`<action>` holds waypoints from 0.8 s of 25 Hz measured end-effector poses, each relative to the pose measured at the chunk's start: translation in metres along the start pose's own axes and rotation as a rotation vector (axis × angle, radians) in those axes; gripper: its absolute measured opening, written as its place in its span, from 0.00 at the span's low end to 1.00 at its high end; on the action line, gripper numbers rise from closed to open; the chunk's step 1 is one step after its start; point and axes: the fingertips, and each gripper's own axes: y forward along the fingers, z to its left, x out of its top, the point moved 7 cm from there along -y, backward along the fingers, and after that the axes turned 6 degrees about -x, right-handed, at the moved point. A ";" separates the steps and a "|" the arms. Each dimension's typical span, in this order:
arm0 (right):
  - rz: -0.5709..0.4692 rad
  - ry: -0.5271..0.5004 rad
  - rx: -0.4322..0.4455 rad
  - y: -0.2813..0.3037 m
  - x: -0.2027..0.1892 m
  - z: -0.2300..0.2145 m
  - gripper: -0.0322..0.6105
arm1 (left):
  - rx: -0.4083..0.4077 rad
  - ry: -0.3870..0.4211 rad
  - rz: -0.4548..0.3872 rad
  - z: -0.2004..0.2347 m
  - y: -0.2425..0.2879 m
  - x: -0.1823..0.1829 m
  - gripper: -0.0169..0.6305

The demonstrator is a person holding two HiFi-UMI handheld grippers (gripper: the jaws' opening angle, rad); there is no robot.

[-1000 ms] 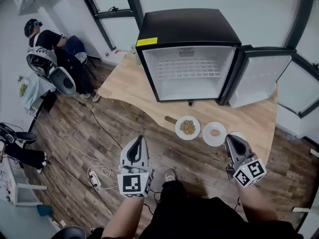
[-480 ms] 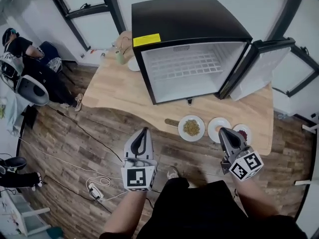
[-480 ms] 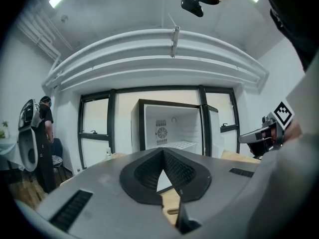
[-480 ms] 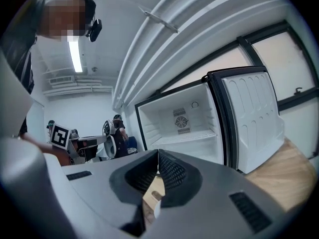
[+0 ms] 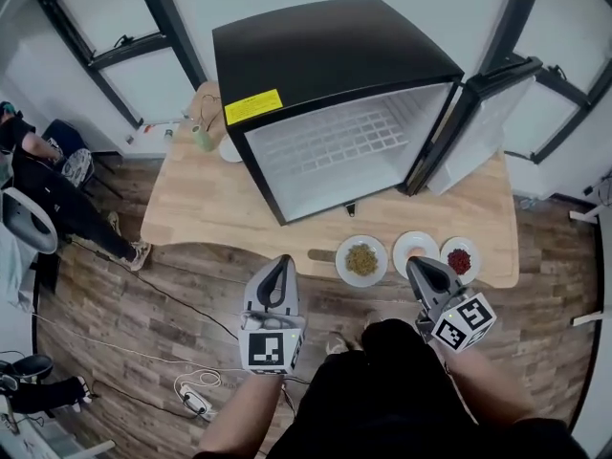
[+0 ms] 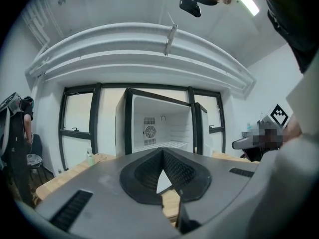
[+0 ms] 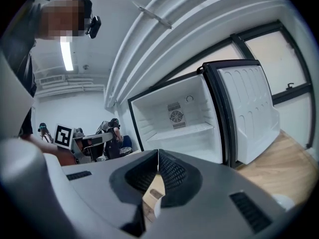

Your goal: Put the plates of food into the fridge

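Note:
A black mini fridge (image 5: 325,55) stands on the wooden table (image 5: 210,208), its door (image 5: 478,127) swung open to the right and its white inside (image 5: 330,156) bare. Three white plates lie in a row near the table's front edge: one with brownish food (image 5: 361,259), one with a small pale piece (image 5: 415,250), one with red food (image 5: 460,260). My left gripper (image 5: 282,261) is shut and empty, over the floor just short of the table. My right gripper (image 5: 414,263) is shut and empty, its tips at the front edge of the middle plate. Both gripper views look at the open fridge (image 6: 159,128) (image 7: 184,123).
A small bottle (image 5: 202,139) and a white dish (image 5: 228,150) stand on the table left of the fridge. A small brown object (image 5: 322,254) lies left of the plates. A seated person (image 5: 43,175) is at far left. Cables and a power strip (image 5: 199,402) lie on the floor.
The head view has swung right and forward, so the red-food plate now shows fully. Both grippers have come closer to the table's front edge, still shut.

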 end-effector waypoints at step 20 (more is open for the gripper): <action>0.243 0.308 -0.050 0.035 -0.176 -0.031 0.10 | -0.060 0.002 0.123 -0.001 0.064 -0.074 0.03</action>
